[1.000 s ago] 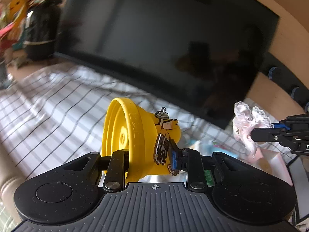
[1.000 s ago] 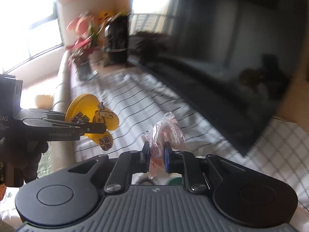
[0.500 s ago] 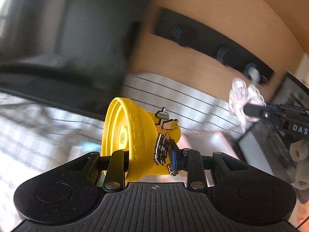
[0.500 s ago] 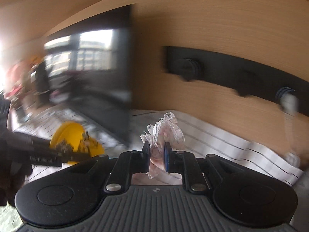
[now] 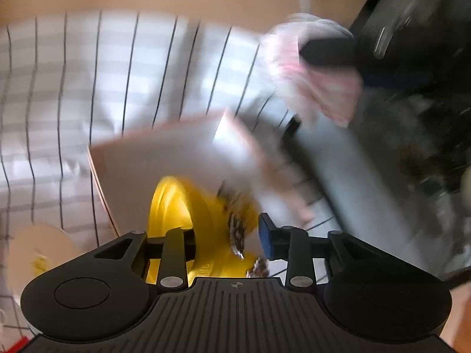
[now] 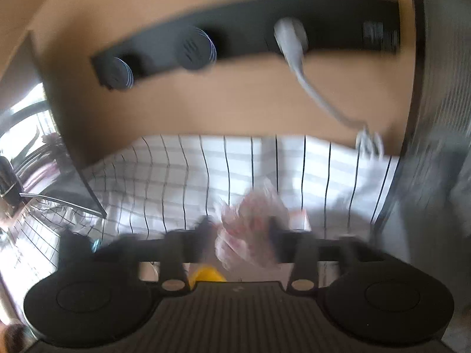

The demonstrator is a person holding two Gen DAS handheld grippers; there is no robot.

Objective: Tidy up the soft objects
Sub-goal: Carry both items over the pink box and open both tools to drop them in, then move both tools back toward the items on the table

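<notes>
My left gripper has its jaws spread; the yellow rubber wristband with charms sits loose between them, with a gap to the blue right pad. It hangs over a pinkish open box. My right gripper is blurred, its jaws spread, with the pink-and-white lace scrunchie between them. The scrunchie also shows in the left wrist view at the upper right. A bit of the yellow wristband shows low in the right wrist view.
A white cloth with thin black lines covers the surface. A grey bin or box wall stands to the right. A black wall strip with knobs and a grey cable are on the wooden wall. A round cream object lies at left.
Both grippers swung right and down from the dark screen towards the pinkish box. Both sets of jaws have opened; the wristband and scrunchie are no longer clamped.
</notes>
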